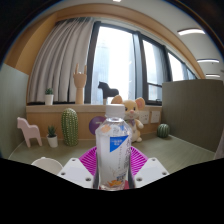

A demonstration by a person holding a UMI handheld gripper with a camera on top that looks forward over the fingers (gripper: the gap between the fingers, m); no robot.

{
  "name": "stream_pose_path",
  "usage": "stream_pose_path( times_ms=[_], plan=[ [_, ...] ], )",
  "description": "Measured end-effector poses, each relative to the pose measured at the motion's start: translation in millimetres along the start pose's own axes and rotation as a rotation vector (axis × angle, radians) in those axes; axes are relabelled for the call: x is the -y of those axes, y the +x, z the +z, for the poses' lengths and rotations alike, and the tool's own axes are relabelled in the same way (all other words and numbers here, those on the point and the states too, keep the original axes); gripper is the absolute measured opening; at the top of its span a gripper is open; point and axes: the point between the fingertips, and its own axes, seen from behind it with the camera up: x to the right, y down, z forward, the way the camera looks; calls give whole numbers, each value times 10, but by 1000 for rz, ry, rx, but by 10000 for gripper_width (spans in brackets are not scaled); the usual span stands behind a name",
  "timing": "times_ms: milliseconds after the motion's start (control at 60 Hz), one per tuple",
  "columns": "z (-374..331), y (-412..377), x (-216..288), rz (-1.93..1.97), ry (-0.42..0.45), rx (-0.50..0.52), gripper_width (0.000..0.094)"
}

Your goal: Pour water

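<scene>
The hand-held gripper point(114, 168) is clenching a clear water bottle point(115, 150) mid-body — thin plastic, probably light, slippery and crushable under pressure.

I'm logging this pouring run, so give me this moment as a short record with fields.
tool: its fingers hold a water bottle between the magenta pads
bottle: upright, clear plastic, blue and white label, cap end not clearly seen
pouring: not begun, no tilt
ahead: green cactus figure, pink figure, mouse toy, dark horse figure on the sill
receiving cup: none clearly in view
</scene>
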Motion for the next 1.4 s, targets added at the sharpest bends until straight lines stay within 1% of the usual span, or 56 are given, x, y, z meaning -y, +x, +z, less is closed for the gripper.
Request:
stream_pose_path(
  times_ms=[17,50,67,100,183,200,250,267,350,417,633,733,1033,1400],
  plan=[
    [-2,0,0,2,0,0,399],
    [-7,2,1,5,2,0,444],
    [12,11,-3,6,5,1,447],
    [1,15,2,13,8,1,484],
    [-20,46,-6,47,11,1,545],
    [-27,49,-23,54,5,5,568],
    [-61,52,-92,64,-17,19,685],
    [-77,52,-119,66,-23,25,708],
    [-191,111,-199,73,-47,27,734],
    [-314,105,-276,58,-60,30,793],
    [-901,-36,-507,15,-119,74,799],
    [-1272,-180,-517,-5,-129,120,800],
    [-2286,-794,-286,-43,-115,291,800],
    [-3080,-1296,138,-51,-69,430,800]
  ],
)
